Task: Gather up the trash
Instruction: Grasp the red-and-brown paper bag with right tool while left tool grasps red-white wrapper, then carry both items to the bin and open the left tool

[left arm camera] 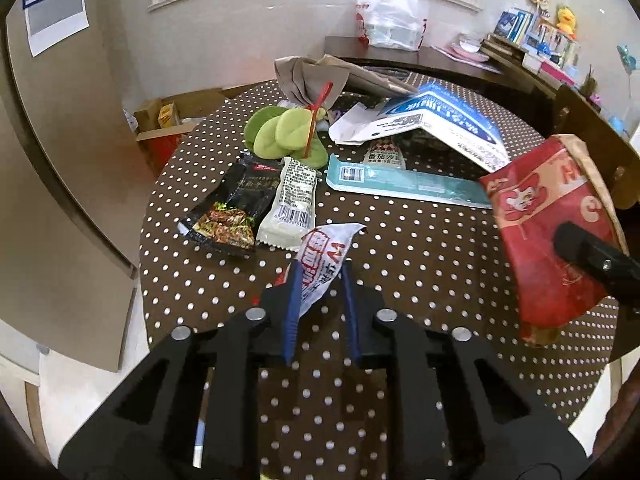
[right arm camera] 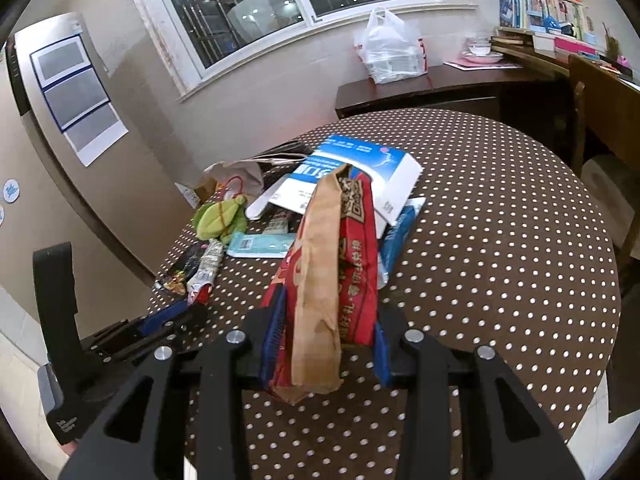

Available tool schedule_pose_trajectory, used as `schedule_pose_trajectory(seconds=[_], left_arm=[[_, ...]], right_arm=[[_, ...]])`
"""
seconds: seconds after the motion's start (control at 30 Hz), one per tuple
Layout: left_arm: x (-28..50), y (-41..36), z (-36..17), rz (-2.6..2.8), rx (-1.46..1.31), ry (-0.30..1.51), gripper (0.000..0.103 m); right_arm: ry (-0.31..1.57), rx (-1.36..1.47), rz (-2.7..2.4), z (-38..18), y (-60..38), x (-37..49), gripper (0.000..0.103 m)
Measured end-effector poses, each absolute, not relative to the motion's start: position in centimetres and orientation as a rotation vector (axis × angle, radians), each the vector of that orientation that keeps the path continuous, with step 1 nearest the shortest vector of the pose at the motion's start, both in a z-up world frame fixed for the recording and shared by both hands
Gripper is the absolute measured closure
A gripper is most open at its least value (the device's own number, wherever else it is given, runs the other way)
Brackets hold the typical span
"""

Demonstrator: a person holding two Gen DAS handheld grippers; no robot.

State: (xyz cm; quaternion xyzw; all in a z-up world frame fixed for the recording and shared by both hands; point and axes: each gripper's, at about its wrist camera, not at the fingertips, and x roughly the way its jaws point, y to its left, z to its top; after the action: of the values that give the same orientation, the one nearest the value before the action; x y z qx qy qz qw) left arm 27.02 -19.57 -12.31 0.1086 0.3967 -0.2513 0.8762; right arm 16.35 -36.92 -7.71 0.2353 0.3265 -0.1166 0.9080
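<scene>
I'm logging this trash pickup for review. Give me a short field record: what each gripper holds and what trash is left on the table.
left gripper: shut on white and red wrapper
right gripper: shut on red paper bag, lifted off the table
table: brown cloth with white dots
trash left: black snack packet, white sachet, teal packet, blue and white envelope
other: green plush

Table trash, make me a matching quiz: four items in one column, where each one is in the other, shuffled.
Items:
1. red paper bag
2. white-red wrapper
3. black packet
4. white plastic bag

Places:
A. flat on the dotted table
B. in the left gripper
C. on the dark sideboard by the window
D. in the right gripper

Pairs: 1-D, 2-B, 3-A, 4-C
</scene>
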Motion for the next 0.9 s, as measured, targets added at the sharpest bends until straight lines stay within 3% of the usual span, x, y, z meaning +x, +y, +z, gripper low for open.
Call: schedule_pose_trajectory(seconds=[0.33, 0.9], left_arm=[[24.7, -16.4, -10.7, -0.507, 0.180, 0.786, 0.094], [23.8, -5.8, -10.7, -0.329, 0.052, 0.812, 0.094]], right_arm=[[0.653, 0.449, -0.173, -6.0, -33.5, 15.7, 0.066], [0.697, 0.317, 0.068, -5.0, -22.4, 18.0, 0.066]])
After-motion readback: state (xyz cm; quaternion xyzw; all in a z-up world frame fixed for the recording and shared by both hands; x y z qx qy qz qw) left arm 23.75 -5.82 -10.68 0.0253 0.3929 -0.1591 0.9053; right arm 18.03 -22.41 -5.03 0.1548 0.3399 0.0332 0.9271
